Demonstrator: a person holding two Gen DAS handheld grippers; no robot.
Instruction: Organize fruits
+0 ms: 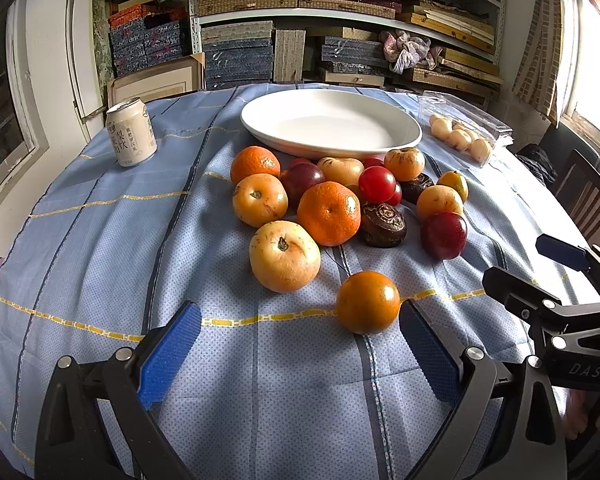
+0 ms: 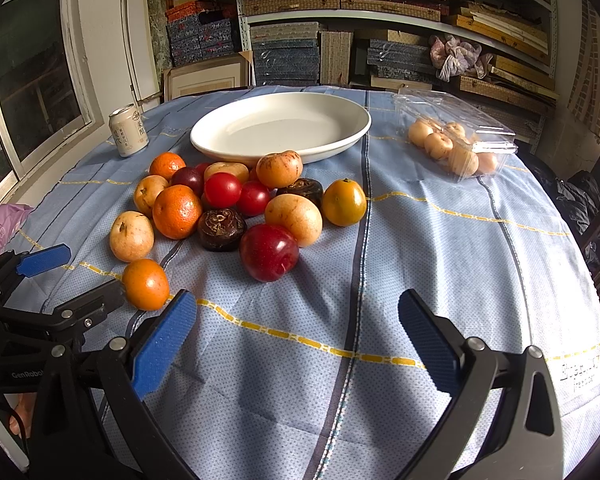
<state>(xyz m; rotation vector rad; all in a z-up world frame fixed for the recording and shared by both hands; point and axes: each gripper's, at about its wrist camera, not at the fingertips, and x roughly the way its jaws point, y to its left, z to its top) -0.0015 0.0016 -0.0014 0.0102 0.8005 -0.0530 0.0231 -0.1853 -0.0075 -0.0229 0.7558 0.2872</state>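
Note:
A pile of mixed fruits (image 1: 332, 200) lies on the blue cloth in front of an empty white oval plate (image 1: 328, 122); both also show in the right wrist view, the fruits (image 2: 236, 204) and the plate (image 2: 280, 124). One small orange (image 1: 367, 302) sits apart, nearest me. My left gripper (image 1: 300, 344) is open and empty, its right pad (image 1: 428, 356) just beside that orange. My right gripper (image 2: 298, 340) is open and empty, short of a red plum (image 2: 269, 252). The small orange (image 2: 145, 284) lies by its left pad.
A drink can (image 1: 131, 132) stands at the back left. A clear plastic box of pale fruits (image 2: 456, 140) lies at the back right. Shelves of boxes stand behind the table. A dark chair (image 1: 588, 196) is at the right edge.

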